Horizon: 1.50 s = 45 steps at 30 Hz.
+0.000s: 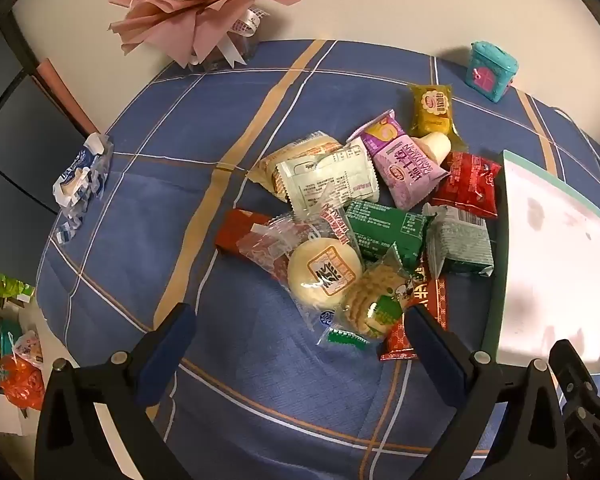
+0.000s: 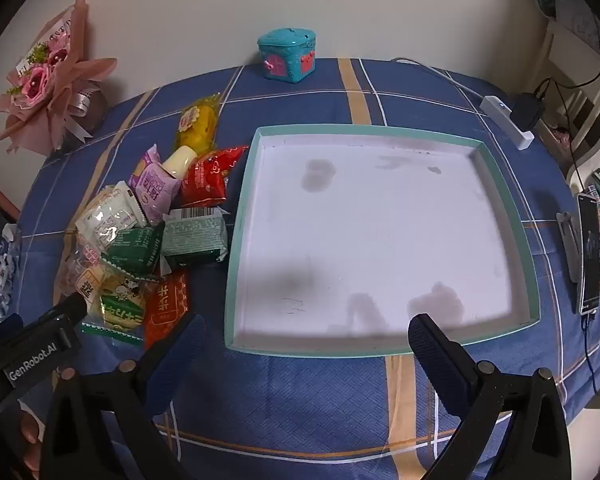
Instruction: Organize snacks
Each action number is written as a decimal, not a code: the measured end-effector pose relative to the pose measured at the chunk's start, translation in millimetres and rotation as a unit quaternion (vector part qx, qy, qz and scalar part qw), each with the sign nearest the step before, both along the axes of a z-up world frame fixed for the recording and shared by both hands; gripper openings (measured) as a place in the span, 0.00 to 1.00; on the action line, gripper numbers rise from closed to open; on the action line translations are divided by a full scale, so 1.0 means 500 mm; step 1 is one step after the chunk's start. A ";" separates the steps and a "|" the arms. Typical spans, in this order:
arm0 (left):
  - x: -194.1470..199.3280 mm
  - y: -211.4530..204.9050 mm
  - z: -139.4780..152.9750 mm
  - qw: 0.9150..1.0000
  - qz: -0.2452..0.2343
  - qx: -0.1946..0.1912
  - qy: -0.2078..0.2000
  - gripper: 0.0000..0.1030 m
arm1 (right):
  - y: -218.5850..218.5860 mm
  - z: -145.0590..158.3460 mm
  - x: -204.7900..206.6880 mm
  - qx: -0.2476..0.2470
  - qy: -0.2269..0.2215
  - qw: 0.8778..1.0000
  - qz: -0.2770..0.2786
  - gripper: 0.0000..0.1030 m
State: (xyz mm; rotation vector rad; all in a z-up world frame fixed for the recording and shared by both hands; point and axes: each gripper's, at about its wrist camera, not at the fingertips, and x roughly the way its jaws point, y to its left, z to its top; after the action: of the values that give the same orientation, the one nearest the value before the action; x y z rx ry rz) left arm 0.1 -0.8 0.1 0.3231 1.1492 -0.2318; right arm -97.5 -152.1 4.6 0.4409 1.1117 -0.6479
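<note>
A heap of wrapped snacks (image 1: 364, 216) lies on the blue checked tablecloth, among them a round white cake (image 1: 324, 276), a purple packet (image 1: 404, 160), a yellow packet (image 1: 432, 110) and a red packet (image 1: 468, 184). My left gripper (image 1: 300, 332) hangs open above the near edge of the heap, with nothing between its fingers. To the right of the same heap (image 2: 152, 228) sits a shallow white tray with a teal rim (image 2: 236, 216). My right gripper (image 2: 306, 340) is open over the tray's near edge and holds nothing. The left gripper's body shows at the lower left of the right wrist view.
A pink flower bouquet (image 1: 196, 4) stands at the far left and a teal toy house (image 2: 287, 56) at the back. A crumpled blue-white wrapper (image 1: 82, 176) lies at the left table edge. A white power strip (image 2: 508, 120) and a phone (image 2: 590, 252) sit at the right.
</note>
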 end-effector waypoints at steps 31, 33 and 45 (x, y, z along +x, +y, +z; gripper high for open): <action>-0.004 -0.003 0.005 1.000 -0.002 0.014 -0.006 1.00 | -0.003 -0.011 0.002 0.012 0.011 1.000 -0.013 1.00; -0.003 -0.002 0.006 1.000 -0.001 0.015 -0.006 1.00 | -0.004 -0.010 0.002 0.013 0.011 1.000 -0.014 1.00; -0.004 -0.003 0.004 1.000 -0.001 0.017 -0.006 1.00 | -0.001 -0.015 0.002 0.015 0.013 1.000 -0.014 1.00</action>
State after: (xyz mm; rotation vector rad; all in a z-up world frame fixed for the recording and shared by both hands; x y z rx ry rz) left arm -1.9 -2.2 2.3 0.3556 1.1414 -0.2115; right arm -96.4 -152.8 -2.9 0.4752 1.1438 -0.6632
